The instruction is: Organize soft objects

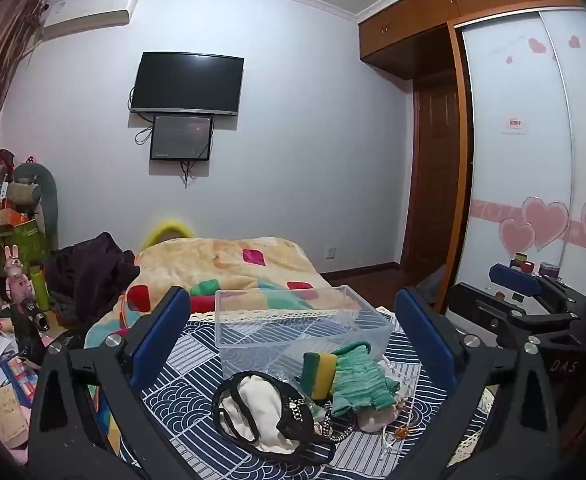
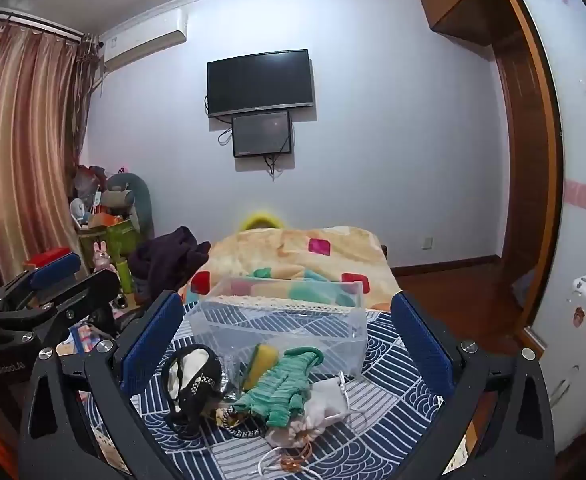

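A pile of soft things lies on a blue patterned cloth [image 1: 181, 364]: a black-and-white cloth item [image 1: 261, 412], a green knitted glove [image 1: 359, 384], a yellow-green sponge [image 1: 319, 372], a white drawstring pouch [image 2: 321, 408] and cords. A clear plastic box [image 1: 293, 320] stands just behind them and looks empty. My left gripper [image 1: 293, 328] is open and empty, held above the pile. My right gripper [image 2: 285, 328] is open and empty, above the pile too. In the right wrist view the glove [image 2: 285, 384], black item [image 2: 193, 380] and box [image 2: 281, 320] show.
A bed with a patchwork blanket [image 1: 229, 260] lies beyond the box. Dark clothes [image 1: 89, 268] and clutter sit at the left. A wardrobe [image 1: 521, 120] stands at the right. The other gripper shows at each view's edge [image 1: 533, 304] [image 2: 41, 300].
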Demonstrator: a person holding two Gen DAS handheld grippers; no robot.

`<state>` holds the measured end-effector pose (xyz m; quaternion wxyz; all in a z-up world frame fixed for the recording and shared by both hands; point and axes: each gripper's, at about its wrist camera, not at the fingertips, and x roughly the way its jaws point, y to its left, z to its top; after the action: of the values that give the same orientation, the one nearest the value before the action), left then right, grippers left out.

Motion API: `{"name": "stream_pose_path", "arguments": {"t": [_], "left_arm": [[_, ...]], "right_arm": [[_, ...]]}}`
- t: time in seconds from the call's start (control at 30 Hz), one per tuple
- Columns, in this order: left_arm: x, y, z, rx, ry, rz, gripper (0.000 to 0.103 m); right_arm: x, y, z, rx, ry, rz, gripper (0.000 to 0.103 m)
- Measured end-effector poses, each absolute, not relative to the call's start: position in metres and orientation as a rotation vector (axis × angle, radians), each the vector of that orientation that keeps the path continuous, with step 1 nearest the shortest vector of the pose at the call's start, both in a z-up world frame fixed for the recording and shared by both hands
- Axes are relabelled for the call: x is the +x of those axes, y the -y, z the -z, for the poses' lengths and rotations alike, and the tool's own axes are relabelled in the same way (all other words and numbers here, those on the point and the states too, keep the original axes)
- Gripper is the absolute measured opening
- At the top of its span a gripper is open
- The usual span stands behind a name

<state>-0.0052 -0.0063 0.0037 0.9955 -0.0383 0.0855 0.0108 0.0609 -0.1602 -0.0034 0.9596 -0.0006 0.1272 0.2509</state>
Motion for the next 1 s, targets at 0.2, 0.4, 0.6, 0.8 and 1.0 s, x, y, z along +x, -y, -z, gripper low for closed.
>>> {"name": "stream_pose_path", "arguments": {"t": [0.2,0.4,0.6,0.8,1.0], "left_arm": [[-0.0062,0.0060,-0.0045,-0.072,-0.168,-0.022,0.103],[-0.0064,0.0054,-0.0052,-0.074,-0.167,-0.018,0.103],[-0.0051,0.0052,-0.0039,-0.080,-0.168,-0.017,0.103],[-0.0062,0.0039,-0.0028,-0.088,-0.165,-0.020,0.103],[-0.0062,0.0035,-0.0031,-0.088,-0.165,-0.021,0.103]], "right_arm": [[0.0591,0.1616,0.0030,0.002,-0.255,-0.517,0.103],[0.0596,0.1610,0.0038,0.006,-0.253,-0.520,0.103],[0.0597,0.1612,0.0043,0.007,-0.251,-0.522,0.103],[0.0592,0.1618,0.0047,0.010,-0.250,-0.520,0.103],[0.0587,0.1627,0.0045,0.010,-0.247,-0.517,0.103]]}}
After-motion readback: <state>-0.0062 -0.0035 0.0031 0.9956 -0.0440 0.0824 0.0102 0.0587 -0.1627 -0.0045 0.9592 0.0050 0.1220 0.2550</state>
